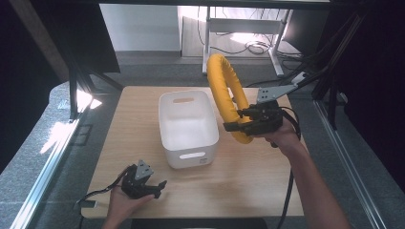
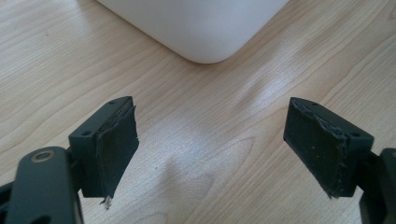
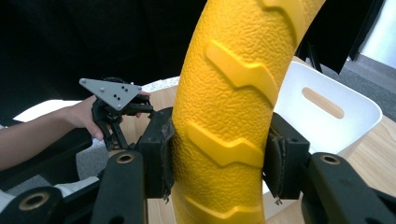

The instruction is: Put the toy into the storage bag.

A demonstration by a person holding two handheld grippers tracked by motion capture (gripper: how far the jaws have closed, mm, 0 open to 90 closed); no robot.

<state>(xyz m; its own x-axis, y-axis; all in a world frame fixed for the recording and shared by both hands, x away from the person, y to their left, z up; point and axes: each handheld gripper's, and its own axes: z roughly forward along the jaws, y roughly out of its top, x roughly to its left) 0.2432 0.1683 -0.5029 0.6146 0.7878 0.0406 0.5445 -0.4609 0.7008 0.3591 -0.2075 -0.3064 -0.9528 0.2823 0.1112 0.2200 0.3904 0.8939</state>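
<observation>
your right gripper (image 1: 239,120) clamped on a yellow ring (image 1: 228,90) beside the white bin (image 1: 187,126), your left gripper (image 1: 154,191) wide open, resting on the tabletop (image 1: 248,176)

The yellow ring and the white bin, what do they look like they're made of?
Yellow ring: likely rubber or soft plastic, matte, with a pebbled skin and raised tread-like ridges. White bin: probably moulded plastic, smooth with a slight sheen, rounded corners and cut-out handle slots.

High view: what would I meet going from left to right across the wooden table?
Left gripper in a hand near the front edge → white bin → yellow ring, held upright → right gripper clamped on the ring's lower part.
</observation>
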